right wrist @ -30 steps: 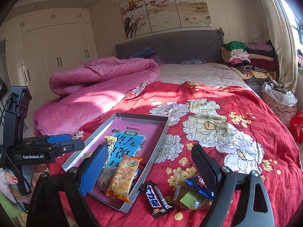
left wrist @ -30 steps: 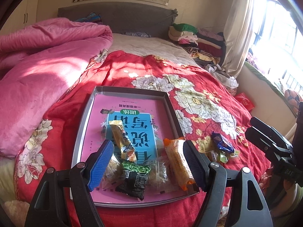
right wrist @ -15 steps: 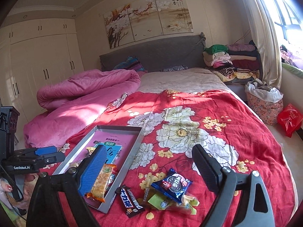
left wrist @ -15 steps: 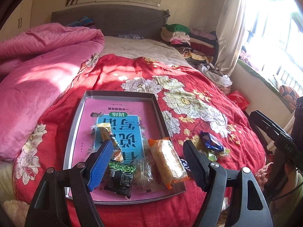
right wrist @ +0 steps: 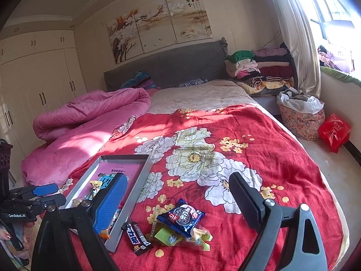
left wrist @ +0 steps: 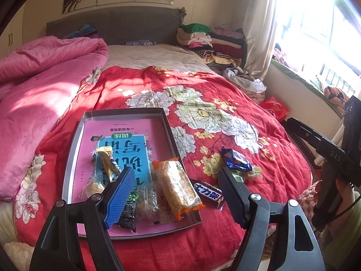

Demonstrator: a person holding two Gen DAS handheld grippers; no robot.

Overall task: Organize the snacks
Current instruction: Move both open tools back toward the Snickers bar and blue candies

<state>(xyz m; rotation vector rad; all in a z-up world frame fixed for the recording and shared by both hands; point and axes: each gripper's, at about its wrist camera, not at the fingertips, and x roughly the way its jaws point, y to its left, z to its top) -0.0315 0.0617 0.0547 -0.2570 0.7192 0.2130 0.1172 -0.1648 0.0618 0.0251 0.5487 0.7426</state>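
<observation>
**Both tongs empty; loose snacks remain off the tray**

Nearest, the left tongs stand wide with nothing gripped, hanging over the near end of the tray. The right tongs are also wide and empty, above the loose snacks on the red bedspread.

In the right view, a chocolate bar lies at about 7 o'clock from the jaw gap, just beside the tray's near corner. A blue cookie packet rests on a pile of yellow-green sweets at 6 o'clock.

Inside the tray sit an orange cracker pack, a gold stick and smaller packets, crowded toward the near end.

Judgement: take the cookie packet first, since it lies on top. Close across its short width, lift clear, and set it in the tray's bare far half at 12 o'clock.
</observation>
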